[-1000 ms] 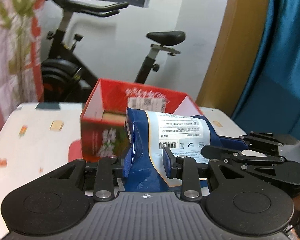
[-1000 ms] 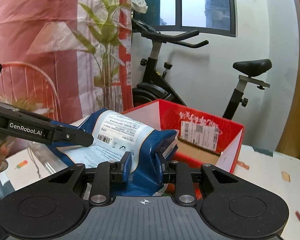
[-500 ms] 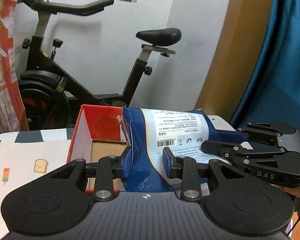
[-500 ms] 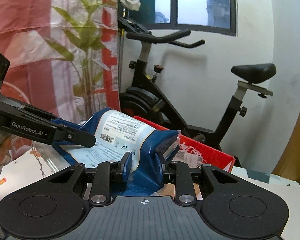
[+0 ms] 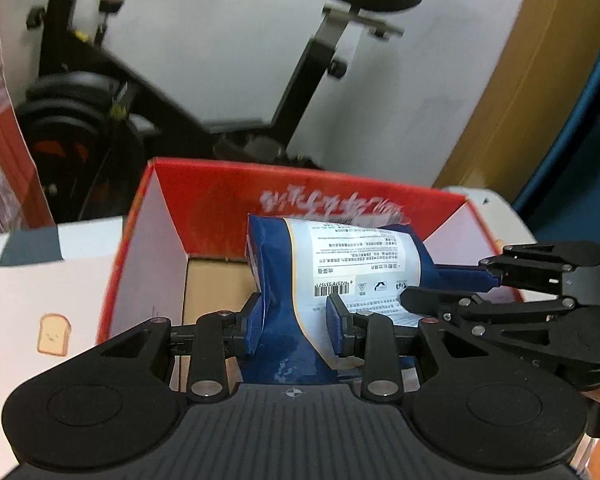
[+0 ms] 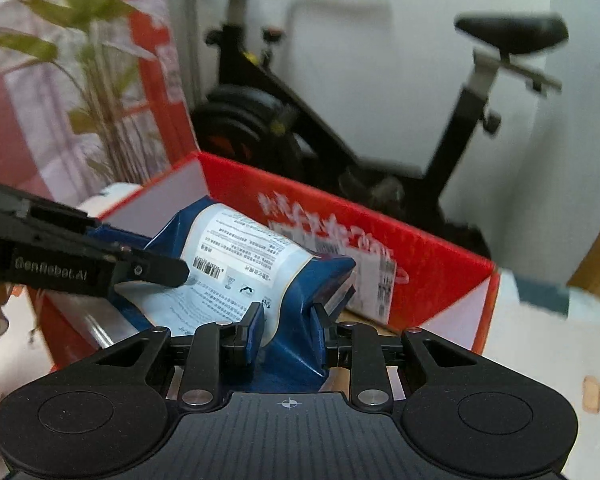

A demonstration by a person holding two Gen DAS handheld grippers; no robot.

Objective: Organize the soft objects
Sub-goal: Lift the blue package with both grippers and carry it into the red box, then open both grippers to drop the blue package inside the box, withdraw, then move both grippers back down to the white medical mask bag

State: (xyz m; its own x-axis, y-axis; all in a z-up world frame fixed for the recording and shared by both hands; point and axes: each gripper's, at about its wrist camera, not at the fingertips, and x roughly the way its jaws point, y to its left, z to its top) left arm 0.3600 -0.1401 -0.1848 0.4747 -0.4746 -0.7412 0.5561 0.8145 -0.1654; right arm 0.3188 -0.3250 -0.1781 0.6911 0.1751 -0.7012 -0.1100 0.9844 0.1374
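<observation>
Holding a blue-and-white soft pouch (image 5: 340, 276) between both tongs, above the open red carton (image 5: 332, 196). Left gripper (image 5: 294, 330) is clamped on one end of the pouch, pads pressing the blue film either side; right gripper (image 6: 286, 330) is clamped on the other end, near the crimped seal.

Judgement: step = lowering pouch into carton. To do it well, keep both tongs level w/ each other so the bag doesn't twist, bring it down past the rim w/o catching the sidewalls, set it on the brown cardboard floor (image 5: 214, 284) ahead of the left tongs, then release both ends together.

Materials: pouch is glossy plastic film, slack & creased, prob. partly filled, so it'll sag btwn grips. White label panel w/ barcode & fine print. Carton is stiff cardboard, red outside, pale inner walls, rectangular, open top. Tablecloth (image 5: 52, 296) beside the carton is white w/ small toast print. Exercise bike (image 6: 380, 112) stands beyond the carton.
</observation>
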